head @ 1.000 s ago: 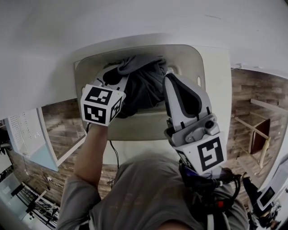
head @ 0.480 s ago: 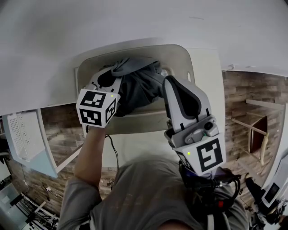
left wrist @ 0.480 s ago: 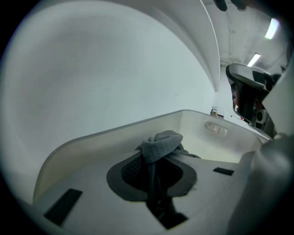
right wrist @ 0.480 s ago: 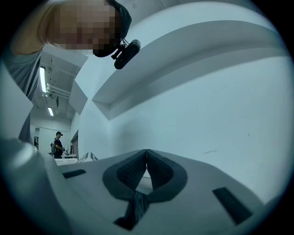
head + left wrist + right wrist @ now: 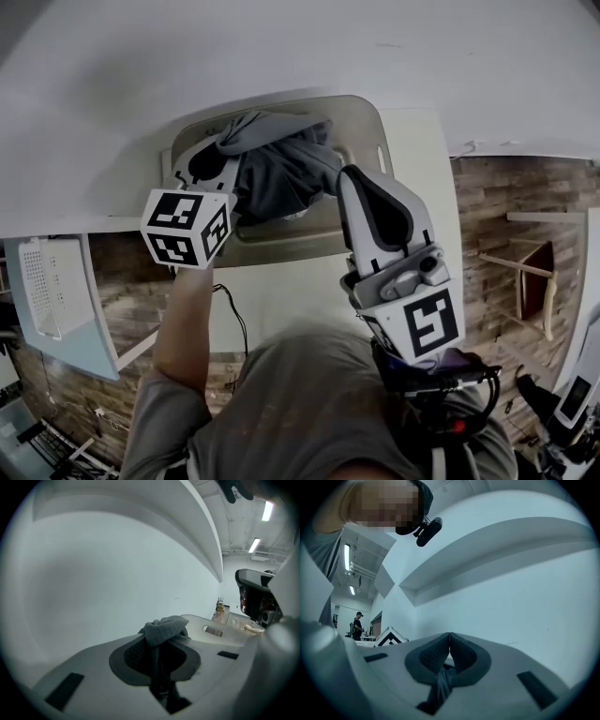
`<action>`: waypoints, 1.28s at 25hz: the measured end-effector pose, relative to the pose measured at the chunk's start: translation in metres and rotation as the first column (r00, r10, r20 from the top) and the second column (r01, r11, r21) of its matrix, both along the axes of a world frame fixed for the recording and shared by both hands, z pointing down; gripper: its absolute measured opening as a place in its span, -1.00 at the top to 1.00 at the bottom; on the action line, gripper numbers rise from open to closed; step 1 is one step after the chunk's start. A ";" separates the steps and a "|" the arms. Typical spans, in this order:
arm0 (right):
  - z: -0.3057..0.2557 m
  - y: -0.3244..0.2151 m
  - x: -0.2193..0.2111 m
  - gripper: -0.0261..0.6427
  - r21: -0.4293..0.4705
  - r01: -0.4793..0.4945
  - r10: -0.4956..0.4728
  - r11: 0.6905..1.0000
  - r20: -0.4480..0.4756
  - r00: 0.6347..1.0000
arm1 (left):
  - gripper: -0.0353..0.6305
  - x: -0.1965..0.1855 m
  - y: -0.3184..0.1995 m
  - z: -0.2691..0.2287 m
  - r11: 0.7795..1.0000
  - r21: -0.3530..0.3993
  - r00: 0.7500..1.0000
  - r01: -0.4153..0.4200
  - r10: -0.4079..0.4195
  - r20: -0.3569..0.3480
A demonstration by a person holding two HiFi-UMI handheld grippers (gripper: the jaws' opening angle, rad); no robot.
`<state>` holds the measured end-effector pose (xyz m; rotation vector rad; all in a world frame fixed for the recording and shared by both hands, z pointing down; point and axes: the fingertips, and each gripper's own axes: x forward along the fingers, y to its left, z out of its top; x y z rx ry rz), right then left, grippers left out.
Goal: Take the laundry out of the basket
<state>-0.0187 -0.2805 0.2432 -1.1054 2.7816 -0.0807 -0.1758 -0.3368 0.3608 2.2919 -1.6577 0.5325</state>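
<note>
A dark grey garment (image 5: 281, 173) hangs bunched over the beige laundry basket (image 5: 309, 242), held from both sides. My left gripper (image 5: 225, 142) is shut on the garment's upper left edge; in the left gripper view a fold of the garment (image 5: 164, 626) bulges out between the pads of that gripper (image 5: 159, 641). My right gripper (image 5: 339, 175) is shut on the garment's right side. In the right gripper view its tips (image 5: 449, 641) meet, and the cloth (image 5: 440, 681) is pinched lower down between the pads. The basket's inside is mostly hidden by the garment.
The basket stands on a white surface (image 5: 281, 56) against a white wall. Its rim with a handle slot (image 5: 214, 631) shows in the left gripper view. A wood-look floor (image 5: 525, 216) lies to the right, a white perforated panel (image 5: 52, 281) to the left. A person (image 5: 357, 625) stands far off.
Both grippers have kept their hold and drawn the garment up from the basket. The left gripper's cube has shifted left, and more of the basket's near wall shows.
</note>
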 end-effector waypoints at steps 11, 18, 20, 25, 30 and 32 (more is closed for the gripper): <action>-0.031 0.056 0.008 0.90 0.065 -0.012 0.012 0.998 0.010 1.000 | 0.74 -0.011 0.029 -0.122 0.970 0.243 0.999 0.029 -0.024 -0.021; -0.045 0.091 0.012 0.90 0.109 -0.007 0.004 0.994 0.021 1.000 | 0.74 -0.026 0.064 -0.196 0.924 0.376 0.998 0.063 -0.061 -0.017; -0.049 0.102 0.013 0.90 0.116 -0.005 0.002 0.993 0.023 1.000 | 0.75 -0.028 0.080 -0.216 0.910 0.410 0.998 0.068 -0.064 -0.023; -0.052 0.119 0.019 0.90 0.145 -0.008 0.004 0.989 0.026 1.000 | 0.74 -0.027 0.113 -0.247 0.875 0.479 0.997 0.071 -0.069 -0.021; -0.043 0.093 0.027 0.90 0.119 -0.017 0.015 0.993 0.012 1.000 | 0.75 -0.028 0.110 -0.258 0.861 0.502 0.996 0.087 -0.075 -0.043; -0.038 0.082 0.029 0.90 0.114 -0.023 0.023 0.993 0.007 1.000 | 0.75 -0.030 0.111 -0.258 0.855 0.510 0.996 0.094 -0.081 -0.047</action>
